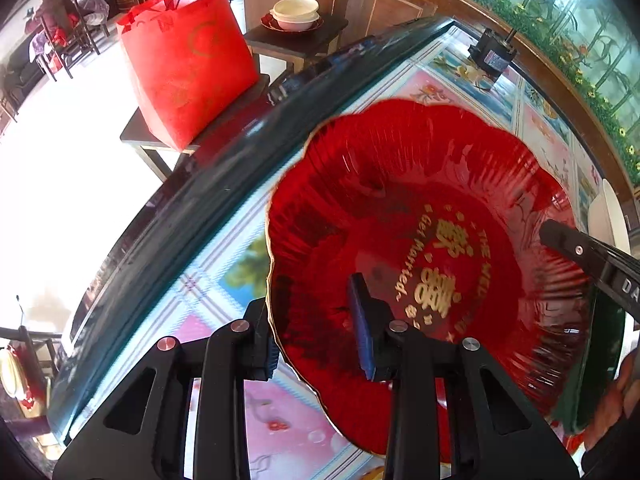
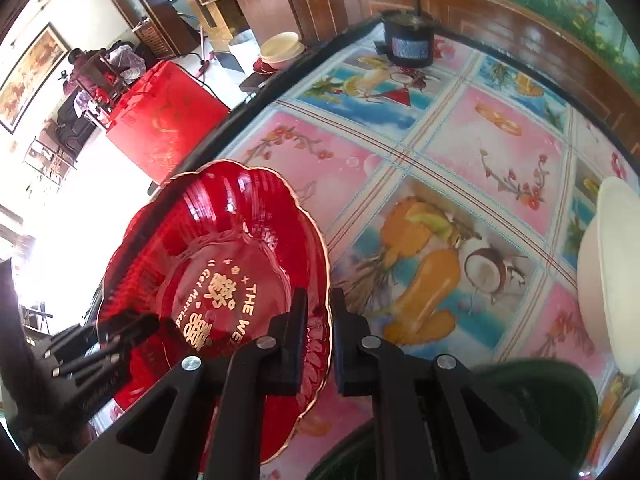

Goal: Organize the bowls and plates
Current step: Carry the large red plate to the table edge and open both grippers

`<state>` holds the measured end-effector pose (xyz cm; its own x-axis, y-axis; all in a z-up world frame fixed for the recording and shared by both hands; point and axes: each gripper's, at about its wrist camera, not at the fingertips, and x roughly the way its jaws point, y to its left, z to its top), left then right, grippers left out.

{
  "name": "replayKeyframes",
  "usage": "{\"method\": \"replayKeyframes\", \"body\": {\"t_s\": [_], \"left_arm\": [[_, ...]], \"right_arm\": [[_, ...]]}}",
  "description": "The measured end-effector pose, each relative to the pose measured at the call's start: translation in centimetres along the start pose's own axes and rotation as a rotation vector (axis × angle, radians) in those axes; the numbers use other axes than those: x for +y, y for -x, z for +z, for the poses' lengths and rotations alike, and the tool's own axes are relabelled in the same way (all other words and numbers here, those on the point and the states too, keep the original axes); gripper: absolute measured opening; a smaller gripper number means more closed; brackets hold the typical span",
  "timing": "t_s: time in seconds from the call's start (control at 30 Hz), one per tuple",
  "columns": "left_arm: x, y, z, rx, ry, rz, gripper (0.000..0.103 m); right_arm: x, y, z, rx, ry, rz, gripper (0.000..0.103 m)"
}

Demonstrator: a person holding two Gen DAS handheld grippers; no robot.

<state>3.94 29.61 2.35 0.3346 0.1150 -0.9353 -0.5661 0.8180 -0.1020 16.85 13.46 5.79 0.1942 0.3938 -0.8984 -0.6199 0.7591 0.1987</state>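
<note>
A red scalloped plate (image 1: 400, 208) with gold lettering and a gold rim is held tilted above the table. My left gripper (image 1: 318, 332) straddles its near rim, one finger under, one blue-padded finger inside; a wide gap shows between the pads. In the right wrist view the same plate (image 2: 208, 248) fills the lower left. My right gripper (image 2: 320, 340) is shut on its right rim. The right gripper also reaches in at the plate's right edge in the left view (image 1: 568, 244). A white bowl (image 2: 612, 276) sits at the right edge.
The table has a colourful fruit-and-flower cloth (image 2: 440, 184) and a dark raised rim (image 1: 224, 168). A black motor (image 2: 408, 40) stands at the far end. A red bag (image 1: 188, 60) sits on a stool, and white bowls on a red plate (image 1: 294, 14) on a side table.
</note>
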Motion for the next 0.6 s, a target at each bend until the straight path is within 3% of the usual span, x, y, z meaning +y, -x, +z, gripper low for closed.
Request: {"method": "replayKeyframes", "body": {"t_s": [0.27,0.6], "left_arm": [[1.6,2.5,-1.6,-0.029,-0.041,-0.010,0.029],[3.2,6.0,-5.1,-0.081,-0.148,-0.008,0.029]], "right_arm": [[2.4,2.3,-2.2,-0.055,0.003,-0.002,0.009],[5.7,5.6,-8.5,-0.103,-0.035,-0.024,0.011]]}}
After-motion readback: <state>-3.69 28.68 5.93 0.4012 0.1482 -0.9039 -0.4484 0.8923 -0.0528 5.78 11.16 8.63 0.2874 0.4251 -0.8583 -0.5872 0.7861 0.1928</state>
